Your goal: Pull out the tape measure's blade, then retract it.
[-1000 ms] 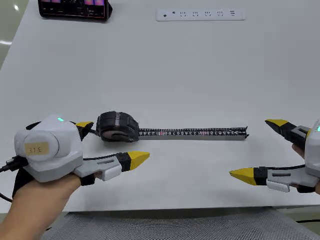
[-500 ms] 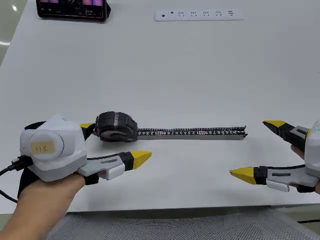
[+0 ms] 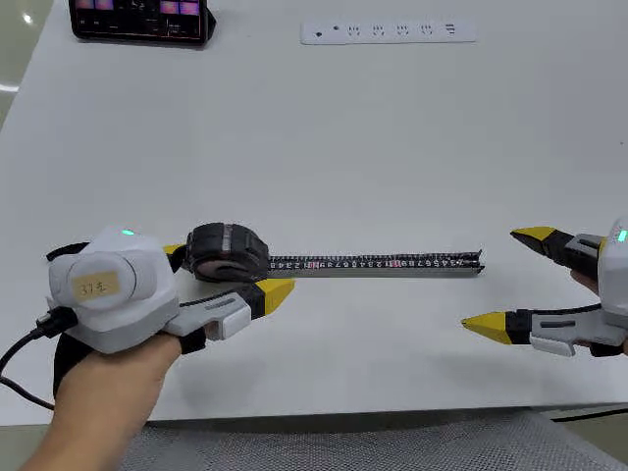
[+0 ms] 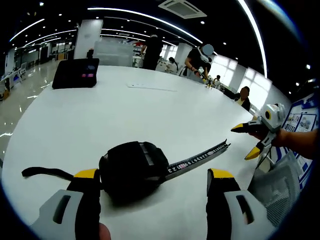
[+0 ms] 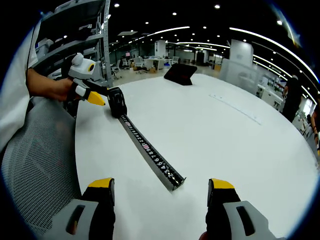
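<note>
The black tape measure (image 3: 228, 251) lies on the white table (image 3: 324, 147), its blade (image 3: 378, 263) pulled out to the right and resting flat. My left gripper (image 3: 225, 271) is open, one yellow-tipped jaw on each side of the case. In the left gripper view the case (image 4: 134, 170) sits between and just ahead of the jaws of that gripper (image 4: 154, 176). My right gripper (image 3: 510, 279) is open and empty, just right of the blade's end hook (image 3: 479, 260). From the right gripper (image 5: 161, 185), the hook (image 5: 175, 184) lies between the jaws, untouched, and the blade (image 5: 147, 150) runs back to the case (image 5: 117, 102).
A white power strip (image 3: 388, 31) and a dark tablet (image 3: 137, 18) lie at the table's far side. The tape's black wrist strap (image 4: 45, 172) trails left of the case. A mesh chair seat (image 3: 343, 446) sits below the table's near edge.
My left gripper has moved forward, so its jaws now flank the tape case. The right gripper has shifted slightly toward the blade's end. The tape has not moved.
</note>
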A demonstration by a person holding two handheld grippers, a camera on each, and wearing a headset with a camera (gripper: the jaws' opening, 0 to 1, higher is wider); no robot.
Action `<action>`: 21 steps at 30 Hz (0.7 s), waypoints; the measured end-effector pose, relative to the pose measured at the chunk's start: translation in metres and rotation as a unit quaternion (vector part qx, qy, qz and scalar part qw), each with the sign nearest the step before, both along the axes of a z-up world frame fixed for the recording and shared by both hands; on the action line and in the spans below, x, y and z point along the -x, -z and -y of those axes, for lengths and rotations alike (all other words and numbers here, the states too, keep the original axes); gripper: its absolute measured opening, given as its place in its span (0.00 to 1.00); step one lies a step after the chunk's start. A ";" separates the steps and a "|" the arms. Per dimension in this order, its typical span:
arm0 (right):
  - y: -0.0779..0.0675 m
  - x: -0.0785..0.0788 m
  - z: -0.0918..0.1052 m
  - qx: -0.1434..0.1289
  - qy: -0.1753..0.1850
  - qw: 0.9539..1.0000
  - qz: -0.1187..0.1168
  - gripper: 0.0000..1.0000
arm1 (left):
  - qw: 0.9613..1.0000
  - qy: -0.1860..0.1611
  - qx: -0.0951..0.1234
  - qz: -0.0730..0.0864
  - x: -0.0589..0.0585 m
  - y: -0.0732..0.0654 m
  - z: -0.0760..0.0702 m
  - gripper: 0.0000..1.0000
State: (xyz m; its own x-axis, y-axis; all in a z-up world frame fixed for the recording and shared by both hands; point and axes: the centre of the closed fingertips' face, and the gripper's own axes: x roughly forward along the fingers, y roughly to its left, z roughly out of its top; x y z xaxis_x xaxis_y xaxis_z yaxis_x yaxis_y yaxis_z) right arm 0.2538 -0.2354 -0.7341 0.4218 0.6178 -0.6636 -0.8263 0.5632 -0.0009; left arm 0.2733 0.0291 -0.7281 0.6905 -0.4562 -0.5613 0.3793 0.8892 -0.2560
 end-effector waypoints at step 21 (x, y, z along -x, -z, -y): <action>0.007 -0.013 0.005 0.030 -0.060 0.998 -0.015 0.56 | 0.997 -0.073 0.014 0.005 -0.012 0.004 -0.004 0.79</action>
